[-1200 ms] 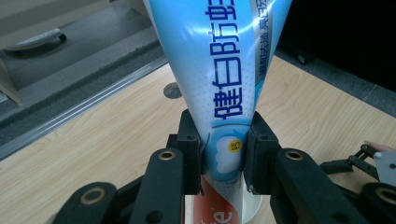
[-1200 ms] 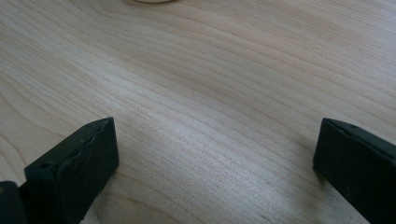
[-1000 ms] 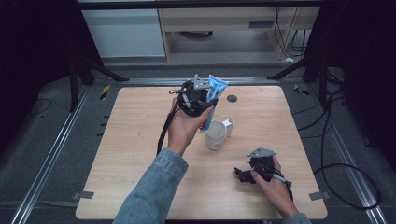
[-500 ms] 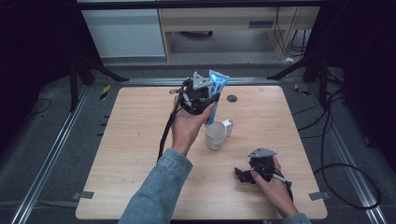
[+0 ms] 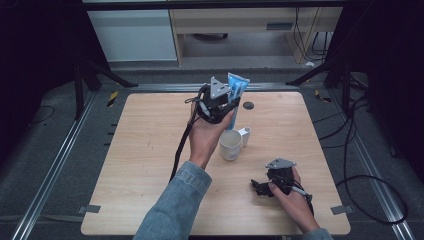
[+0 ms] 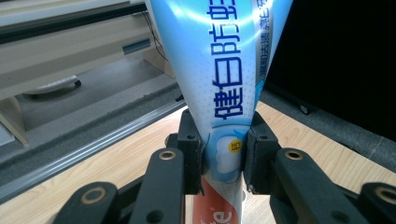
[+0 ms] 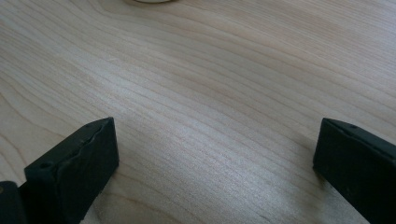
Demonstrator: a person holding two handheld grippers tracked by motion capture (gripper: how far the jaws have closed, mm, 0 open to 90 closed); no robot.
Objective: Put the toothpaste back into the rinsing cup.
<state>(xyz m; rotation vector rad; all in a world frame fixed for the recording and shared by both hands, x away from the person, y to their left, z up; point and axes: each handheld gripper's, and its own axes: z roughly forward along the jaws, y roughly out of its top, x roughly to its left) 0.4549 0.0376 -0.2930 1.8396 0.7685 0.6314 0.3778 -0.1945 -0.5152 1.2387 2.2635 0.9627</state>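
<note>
Pale wood grain covers the desk [image 5: 150, 150] in the high view, where the left gripper [image 5: 227, 97] is raised above a white cup [image 5: 230, 145] with a blue toothpaste tube [image 5: 236, 92] clamped upright between its fingers. A small white object [image 5: 245, 136] is seen just beside the cup. The right gripper [image 5: 262, 187] is rested low near the desk's front right part.

From the left gripper view, the toothpaste tube [image 6: 219, 84] is pinched tightly by both black fingers [image 6: 191, 144], its broad crimped end pointing up.

From the right gripper view, the right gripper [image 7: 215, 154] is held wide open over bare wood, with nothing between its fingers [image 7: 79, 163].
</note>
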